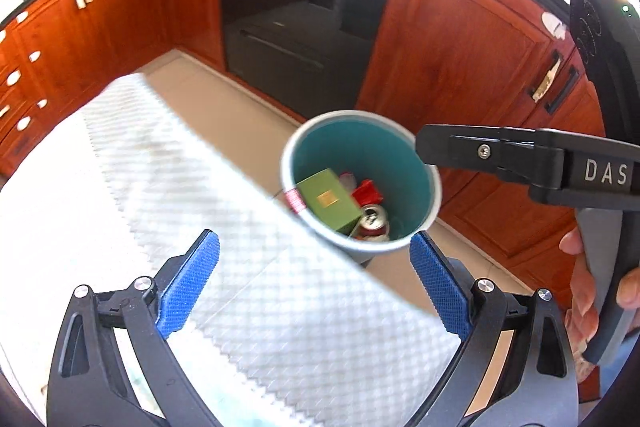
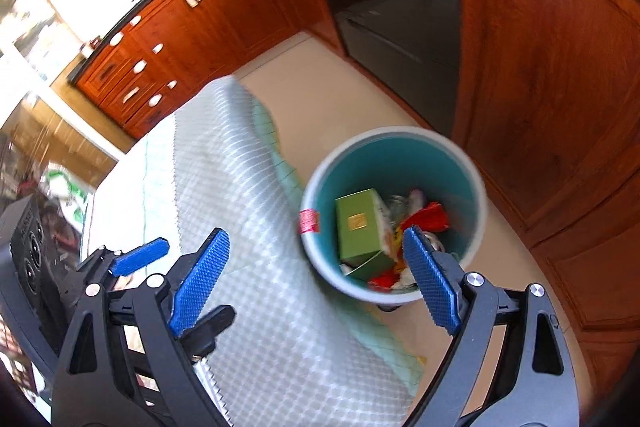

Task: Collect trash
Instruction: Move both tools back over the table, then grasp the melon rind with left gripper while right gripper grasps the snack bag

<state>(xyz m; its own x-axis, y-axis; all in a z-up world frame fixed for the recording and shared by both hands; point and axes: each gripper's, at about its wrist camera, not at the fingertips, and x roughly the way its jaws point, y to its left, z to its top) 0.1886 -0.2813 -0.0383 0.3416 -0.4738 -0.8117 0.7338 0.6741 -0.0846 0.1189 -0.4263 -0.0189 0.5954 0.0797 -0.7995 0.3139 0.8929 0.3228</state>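
A round bin with a teal inside and a white rim (image 1: 424, 163) (image 2: 472, 183) stands on the floor beside the table. It holds a green box (image 1: 330, 201) (image 2: 360, 227), a drink can (image 1: 374, 221), and red wrappers (image 1: 366, 191) (image 2: 430, 217). My left gripper (image 1: 314, 267) is open and empty over the table's edge, just short of the bin. My right gripper (image 2: 316, 267) is open and empty, with its right finger over the bin. The right gripper also shows at the right of the left wrist view (image 1: 480, 151).
A table with a white quilted cloth (image 1: 180, 187) (image 2: 240, 207) fills the left side. Red wooden cabinets (image 1: 460, 47) (image 2: 560, 87) and a black oven (image 1: 300, 27) (image 2: 400, 7) stand behind the bin. Beige floor tiles (image 2: 320, 91) lie between them.
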